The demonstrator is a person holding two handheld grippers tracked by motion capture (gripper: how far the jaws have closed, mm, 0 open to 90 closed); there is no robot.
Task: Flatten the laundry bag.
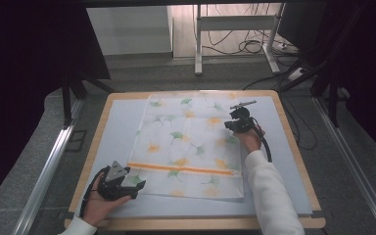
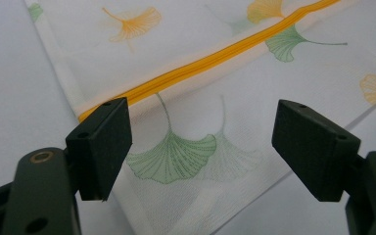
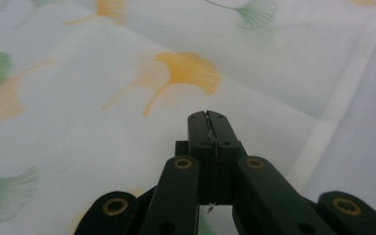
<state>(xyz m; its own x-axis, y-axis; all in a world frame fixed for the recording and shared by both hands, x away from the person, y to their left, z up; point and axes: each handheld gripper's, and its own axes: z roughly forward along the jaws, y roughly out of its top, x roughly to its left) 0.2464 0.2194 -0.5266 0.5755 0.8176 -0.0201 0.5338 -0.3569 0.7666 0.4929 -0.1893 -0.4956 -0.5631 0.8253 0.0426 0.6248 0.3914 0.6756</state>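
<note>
Counter [image 1: 117, 115]: pale top, wooden rim.
Pillowcase [image 1: 188, 147]: flat on the counter, ginkgo print, orange zipper [image 2: 196, 66] near its front edge.
Left hand-held gripper [image 2: 203, 147]: jaws wide over the pillowcase's near-left corner.
Right hand-held gripper [image 3: 209, 120]: jaws pressed together above the pillowcase's right side, whether pinching a sliver I cannot tell.

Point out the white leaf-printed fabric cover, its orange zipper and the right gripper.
White leaf-printed fabric cover [image 1: 186, 142]: high view, middle of the cloth.
Orange zipper [image 2: 200, 66]: left gripper view, midway along the orange strip.
Right gripper [image 3: 209, 120]: right gripper view, seam between the shut jaw tips.
</note>
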